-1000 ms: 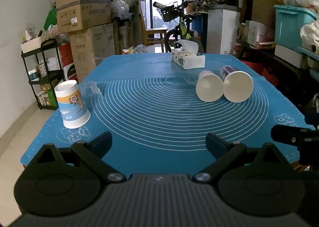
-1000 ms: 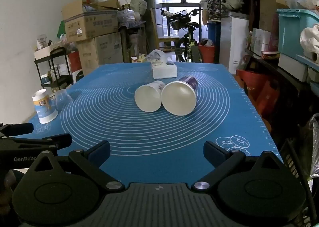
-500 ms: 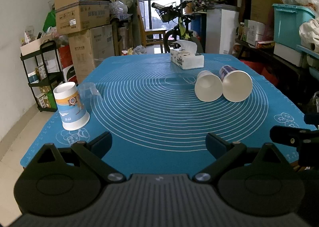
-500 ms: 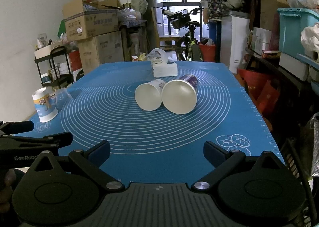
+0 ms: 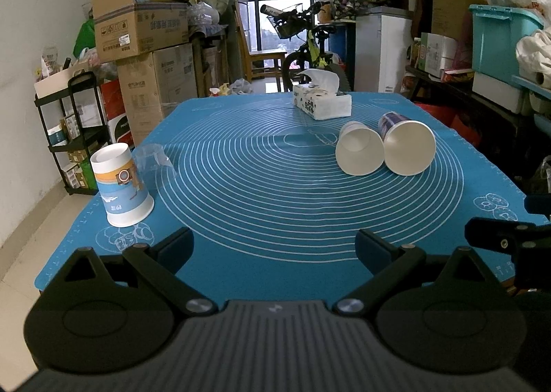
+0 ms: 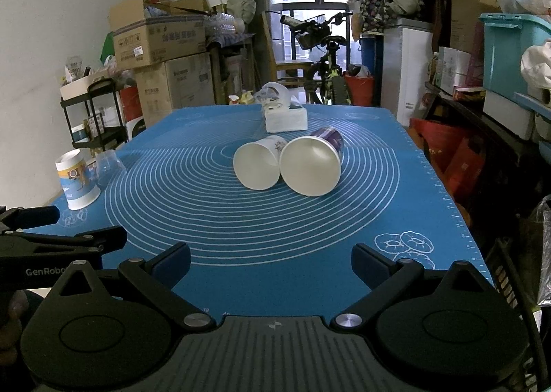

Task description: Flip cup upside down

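Left wrist: my left fingers (image 5: 273, 244) apart, empty; two cups (image 5: 360, 152) on sides, touching, mid worktop (image 5: 275, 219). Right wrist: right fingers (image 6: 270, 259) apart, empty; grabbing purple cup (image 6: 311, 164) may roll white neighbour (image 6: 258, 164) away.

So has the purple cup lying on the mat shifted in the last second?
No. The purple cup still lies against the white cup, just in front of the tissue box.
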